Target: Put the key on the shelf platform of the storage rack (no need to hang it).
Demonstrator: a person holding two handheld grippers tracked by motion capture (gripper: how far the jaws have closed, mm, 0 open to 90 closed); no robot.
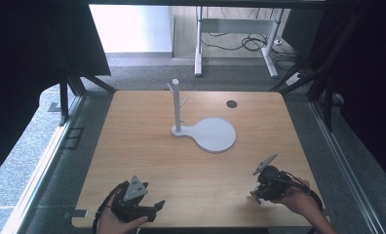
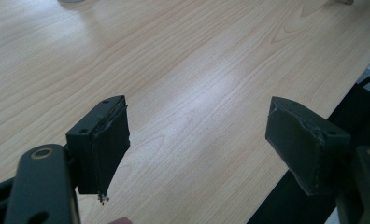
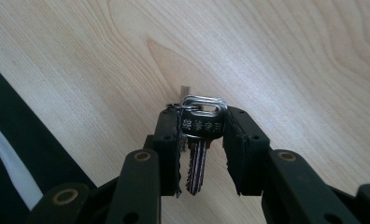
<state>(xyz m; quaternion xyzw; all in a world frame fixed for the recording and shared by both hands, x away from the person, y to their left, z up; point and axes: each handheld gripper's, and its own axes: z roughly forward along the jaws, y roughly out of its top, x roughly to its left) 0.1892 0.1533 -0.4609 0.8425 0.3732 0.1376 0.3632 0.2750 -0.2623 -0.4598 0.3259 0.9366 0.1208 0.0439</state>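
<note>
The right gripper (image 3: 202, 154) is clamped on a silver key (image 3: 199, 140): both pads press the key's head, with the blade hanging between the jaws and pointing back toward the gripper body. A key ring (image 3: 174, 106) shows at the upper edge of the head, at about 11 o'clock from it. Below the key lies the wooden table (image 3: 276, 56).

In the high view the right gripper (image 1: 264, 183) sits at about 5 o'clock on the table (image 1: 147, 146), held in the person's right hand (image 1: 298, 197).

The left gripper (image 2: 197, 140) stands wide, with bare tabletop between its pads. In the high view it (image 1: 149, 207) rests at about 7 o'clock, near the front edge.

A white stand (image 1: 177, 105) rises near the table's centre toward 12 o'clock, its round base plate (image 1: 215, 134) extending toward 3 o'clock. A dark disc (image 1: 231, 104) lies at about 1 o'clock.
</note>
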